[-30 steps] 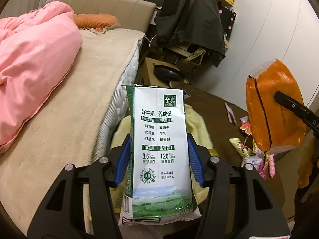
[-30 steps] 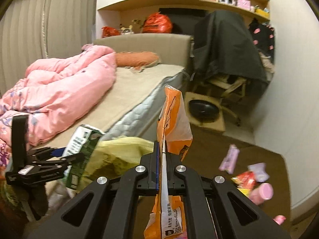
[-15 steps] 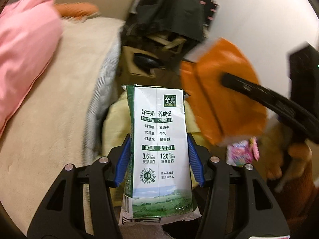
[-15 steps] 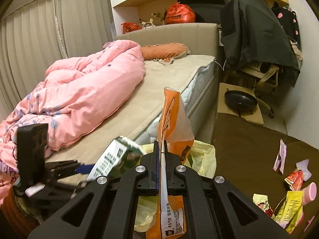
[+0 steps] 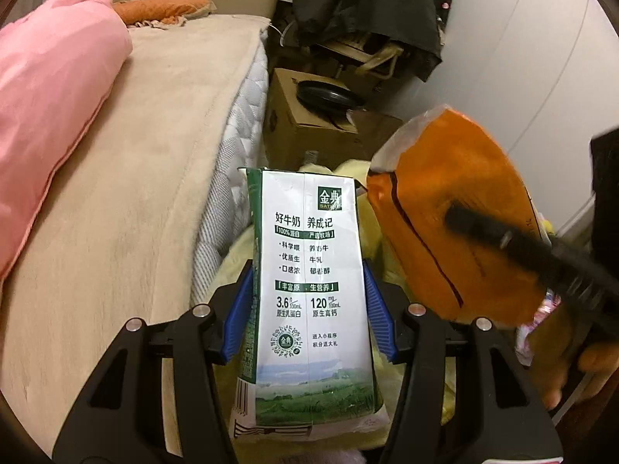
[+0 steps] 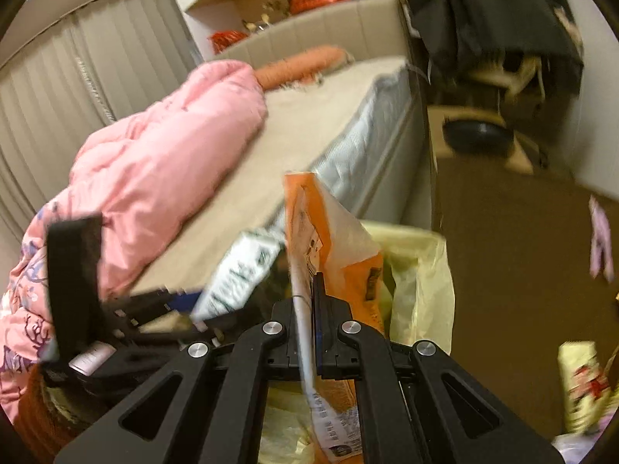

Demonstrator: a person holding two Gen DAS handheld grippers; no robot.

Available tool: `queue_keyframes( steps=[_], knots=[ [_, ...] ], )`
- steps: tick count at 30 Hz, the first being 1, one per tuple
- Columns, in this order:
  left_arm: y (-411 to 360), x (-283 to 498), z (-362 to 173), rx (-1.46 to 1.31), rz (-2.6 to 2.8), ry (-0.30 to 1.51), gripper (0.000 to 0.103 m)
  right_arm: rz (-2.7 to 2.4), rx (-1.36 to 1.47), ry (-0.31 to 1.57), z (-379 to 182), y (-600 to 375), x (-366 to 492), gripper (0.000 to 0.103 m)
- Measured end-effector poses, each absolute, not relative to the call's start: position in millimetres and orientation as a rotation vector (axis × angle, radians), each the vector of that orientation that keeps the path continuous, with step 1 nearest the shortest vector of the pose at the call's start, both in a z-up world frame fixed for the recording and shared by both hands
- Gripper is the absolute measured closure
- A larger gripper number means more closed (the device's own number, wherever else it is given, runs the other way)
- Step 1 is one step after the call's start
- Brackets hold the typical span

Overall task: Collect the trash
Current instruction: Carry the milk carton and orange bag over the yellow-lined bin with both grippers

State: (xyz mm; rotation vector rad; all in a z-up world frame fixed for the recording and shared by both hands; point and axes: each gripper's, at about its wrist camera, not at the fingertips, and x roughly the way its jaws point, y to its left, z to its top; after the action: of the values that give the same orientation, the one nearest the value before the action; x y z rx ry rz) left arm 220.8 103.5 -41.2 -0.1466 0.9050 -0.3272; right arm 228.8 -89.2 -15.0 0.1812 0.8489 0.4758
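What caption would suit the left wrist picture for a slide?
Left claw clamps a milk carton above the yellow trash bag beside the bed, while the right claw brings an orange wrapper.

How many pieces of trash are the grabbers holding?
2. The milk carton sits in the left gripper; the orange bag is pinched in the right gripper. Both hang over the yellow-lined bin.

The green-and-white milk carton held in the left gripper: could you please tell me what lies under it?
Under the green-and-white milk carton, pale yellow plastic bin liner shows on both sides. The carton, the left gripper and the orange snack bag cover most of it, so its contents stay hidden.
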Motion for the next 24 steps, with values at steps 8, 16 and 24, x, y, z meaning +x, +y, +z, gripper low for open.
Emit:
queue_keyframes(
  steps=[8,16,24],
  knots=[
    [108,236,-54,-0.162,-0.293,0.917,0.052,0.442,0.208,0.96,-57,-102,245,0.1],
    [108,227,-46,-0.203,-0.32,0.908,0.052,0.473,0.263,0.936,-45,-115,239,0.1],
    [101,208,-30,-0.236,-0.393,0.897,0.052,0.506,0.328,0.861,-9,-127,230,0.1]
  ],
)
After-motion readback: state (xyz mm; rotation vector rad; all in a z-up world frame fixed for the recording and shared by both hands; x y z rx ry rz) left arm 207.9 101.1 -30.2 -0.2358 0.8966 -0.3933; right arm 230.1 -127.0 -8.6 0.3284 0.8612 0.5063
